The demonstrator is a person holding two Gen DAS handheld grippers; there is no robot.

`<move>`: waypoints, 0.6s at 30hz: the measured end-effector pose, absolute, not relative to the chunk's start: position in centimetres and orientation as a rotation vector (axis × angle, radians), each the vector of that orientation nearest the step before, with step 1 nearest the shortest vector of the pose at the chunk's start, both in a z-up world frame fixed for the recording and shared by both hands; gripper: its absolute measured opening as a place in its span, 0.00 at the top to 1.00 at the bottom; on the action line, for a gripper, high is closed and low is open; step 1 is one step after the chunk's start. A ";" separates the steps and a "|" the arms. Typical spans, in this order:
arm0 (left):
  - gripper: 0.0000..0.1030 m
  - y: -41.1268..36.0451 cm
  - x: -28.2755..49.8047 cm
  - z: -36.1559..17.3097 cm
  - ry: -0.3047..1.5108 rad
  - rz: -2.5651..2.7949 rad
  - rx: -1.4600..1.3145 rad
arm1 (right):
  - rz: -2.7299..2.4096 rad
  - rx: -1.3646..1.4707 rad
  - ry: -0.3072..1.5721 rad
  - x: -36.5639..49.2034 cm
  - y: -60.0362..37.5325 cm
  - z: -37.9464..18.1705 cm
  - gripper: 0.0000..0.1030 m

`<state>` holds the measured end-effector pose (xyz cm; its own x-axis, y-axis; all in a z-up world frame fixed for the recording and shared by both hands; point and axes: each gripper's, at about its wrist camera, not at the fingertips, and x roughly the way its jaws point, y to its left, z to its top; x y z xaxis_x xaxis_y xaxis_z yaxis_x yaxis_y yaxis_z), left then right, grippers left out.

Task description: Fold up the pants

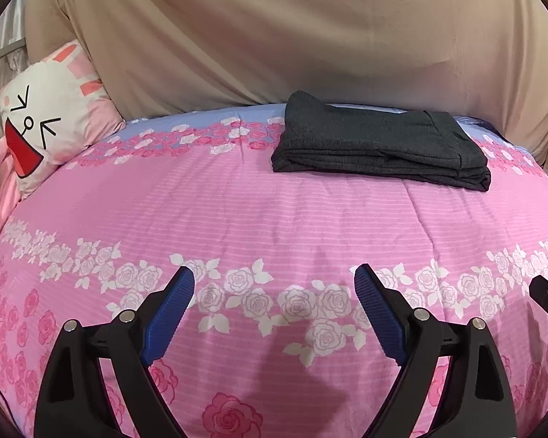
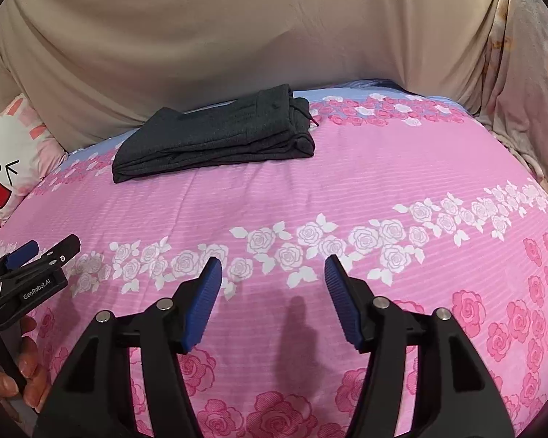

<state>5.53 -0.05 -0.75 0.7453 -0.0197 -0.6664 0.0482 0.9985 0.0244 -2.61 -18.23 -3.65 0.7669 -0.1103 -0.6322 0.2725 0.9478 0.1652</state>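
Pants (image 1: 380,149): dark knit, folded rectangle | left gripper (image 1: 274,284) spread | right gripper (image 2: 273,273) spread

A pink rose-print bedspread (image 1: 274,211) is covering the bed; a bunny cushion (image 1: 51,116) is lying at nine o'clock, a beige sheet (image 1: 255,29) hanging at twelve.

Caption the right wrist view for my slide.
Open right claw hovers over the floral bedspread; folded dark pants lie beyond.

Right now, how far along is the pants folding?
Looks done: the dark grey pants lie folded in a compact stack at the far side of the pink floral bedspread. In hand: nothing; the left gripper and right gripper are open, empty. Left: seemingly nothing.
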 end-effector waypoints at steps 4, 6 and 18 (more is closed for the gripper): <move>0.16 0.1 5.5 -0.7 0.725 -0.042 0.033 | -0.219 0.256 0.669 -2.6 -18.2 -3.7 0.42; 0.16 -0.1 5.4 -0.7 0.721 -0.045 0.038 | -0.221 0.244 0.672 -2.6 -18.0 -3.7 0.40; 0.16 -0.4 5.2 -0.5 0.705 -0.056 0.048 | -0.229 0.198 0.681 -2.3 -16.9 -3.7 0.35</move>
